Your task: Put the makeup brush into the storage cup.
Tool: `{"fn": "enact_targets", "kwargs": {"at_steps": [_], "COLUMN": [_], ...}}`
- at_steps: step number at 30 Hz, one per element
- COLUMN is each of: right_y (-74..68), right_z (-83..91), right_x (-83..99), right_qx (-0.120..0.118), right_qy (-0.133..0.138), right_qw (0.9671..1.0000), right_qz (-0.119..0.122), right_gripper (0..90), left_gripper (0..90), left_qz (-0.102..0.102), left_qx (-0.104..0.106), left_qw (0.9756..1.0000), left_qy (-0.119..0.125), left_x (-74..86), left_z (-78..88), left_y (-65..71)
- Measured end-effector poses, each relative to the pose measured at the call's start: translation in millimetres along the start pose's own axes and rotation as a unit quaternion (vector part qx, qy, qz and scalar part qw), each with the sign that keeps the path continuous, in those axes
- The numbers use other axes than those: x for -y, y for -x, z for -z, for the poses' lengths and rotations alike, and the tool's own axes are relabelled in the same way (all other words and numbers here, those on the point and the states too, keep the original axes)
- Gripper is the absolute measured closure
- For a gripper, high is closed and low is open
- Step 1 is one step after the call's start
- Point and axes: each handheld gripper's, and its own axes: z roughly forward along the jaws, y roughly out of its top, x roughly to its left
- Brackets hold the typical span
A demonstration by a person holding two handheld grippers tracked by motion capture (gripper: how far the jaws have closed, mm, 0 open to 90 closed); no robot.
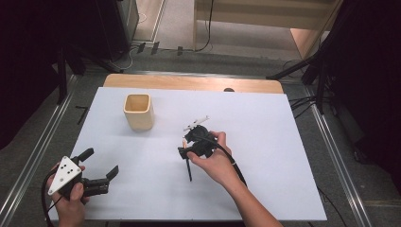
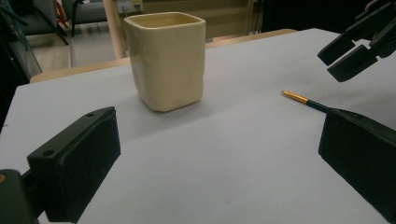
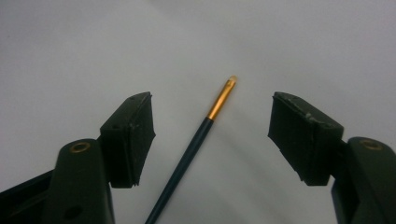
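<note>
A thin dark pen with a gold tip (image 1: 188, 169) lies on the white table (image 1: 269, 127) near the middle. My right gripper (image 1: 183, 145) hovers over the pen's gold end, tilted down. In the right gripper view it is open (image 3: 217, 133), with the pen (image 3: 194, 147) lying between the two jaws and touching neither. My left gripper (image 1: 100, 162) rests open at the table's near left corner with nothing in it. From the left gripper view (image 2: 217, 158) the pen (image 2: 306, 100) lies at the right and the right gripper's jaws (image 2: 355, 44) hang above it.
A cream square cup (image 1: 138, 111) stands upright at the back left of the table, close ahead in the left gripper view (image 2: 166, 60). A wooden edge (image 1: 189, 82) runs along the table's far side. Black stands and cables surround the table.
</note>
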Motion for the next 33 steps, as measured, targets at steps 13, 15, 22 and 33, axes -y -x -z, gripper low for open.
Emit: {"fn": "enact_targets", "kwargs": {"at_steps": [13,15,22,33], "right_y": [-4.8,-4.8,-5.5,-6.0], "right_z": [-14.8,-18.4,-26.8,-36.0], "right_x": [-6.2,-8.4,-11.2,-11.2], "right_qx": [-0.005,-0.009,-0.009,-0.001], "right_qy": [-0.063,-0.081,-0.114,-0.145], "right_qw": [0.9966,0.9947,0.9904,0.9854], "right_qz": [-0.053,-0.064,-0.078,-0.090], "right_gripper": [54.5,58.7,67.3,75.9], "left_gripper": [0.0,0.0,0.0,0.0], "left_qz": [0.000,-0.001,-0.001,-0.001], "left_qx": [0.002,0.002,0.002,0.004], "left_qw": [1.0000,1.0000,1.0000,1.0000], "left_qy": [0.000,-0.001,-0.001,-0.001], "left_x": [0.1,0.2,0.1,0.2], "left_z": [-0.4,-0.4,-0.5,-1.3], "left_y": [-0.3,-0.3,-0.3,0.6]}}
